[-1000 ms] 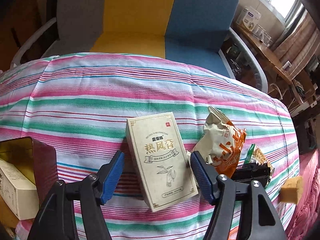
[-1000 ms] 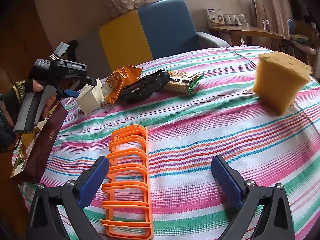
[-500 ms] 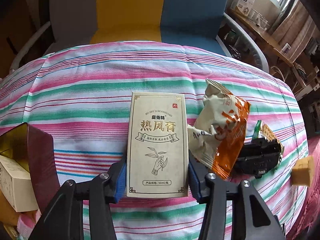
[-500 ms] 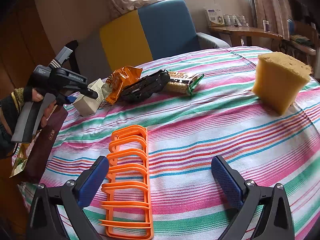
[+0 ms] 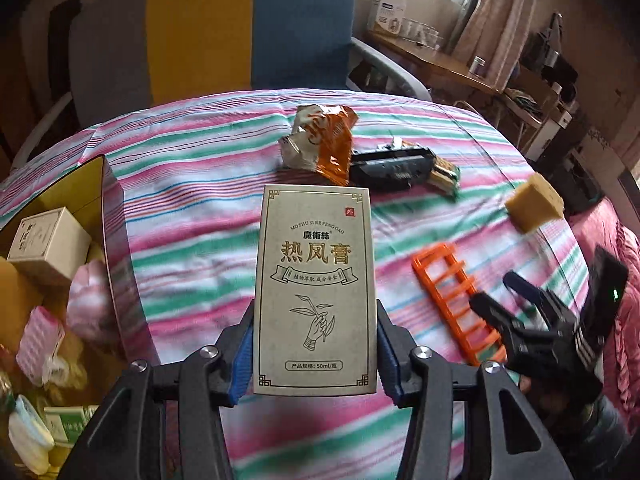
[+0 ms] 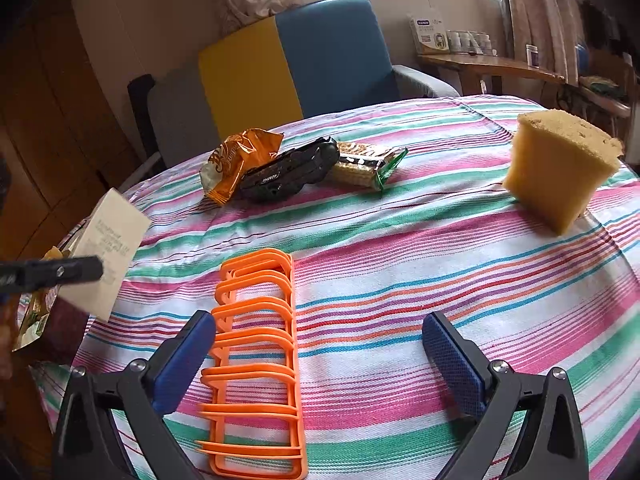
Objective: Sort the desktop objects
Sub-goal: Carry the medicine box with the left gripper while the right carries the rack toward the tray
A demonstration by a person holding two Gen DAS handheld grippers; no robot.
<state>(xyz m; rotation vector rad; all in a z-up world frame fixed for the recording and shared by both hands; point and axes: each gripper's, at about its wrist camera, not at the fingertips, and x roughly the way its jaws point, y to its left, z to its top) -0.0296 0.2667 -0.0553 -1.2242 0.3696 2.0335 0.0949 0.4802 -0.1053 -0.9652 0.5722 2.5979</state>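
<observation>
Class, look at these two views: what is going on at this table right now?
A person is sorting things off a striped tablecloth. The left gripper is shut on a beige box, held clear of the table, near an open bag of items. The right gripper hovers open over an orange rack.

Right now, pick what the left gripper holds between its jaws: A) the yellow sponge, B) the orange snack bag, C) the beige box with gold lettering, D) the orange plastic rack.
C: the left gripper has its jaws closed on the sides of the beige box, lifted off the striped cloth, while the sponge, rack and snack bag lie on the table.
</observation>
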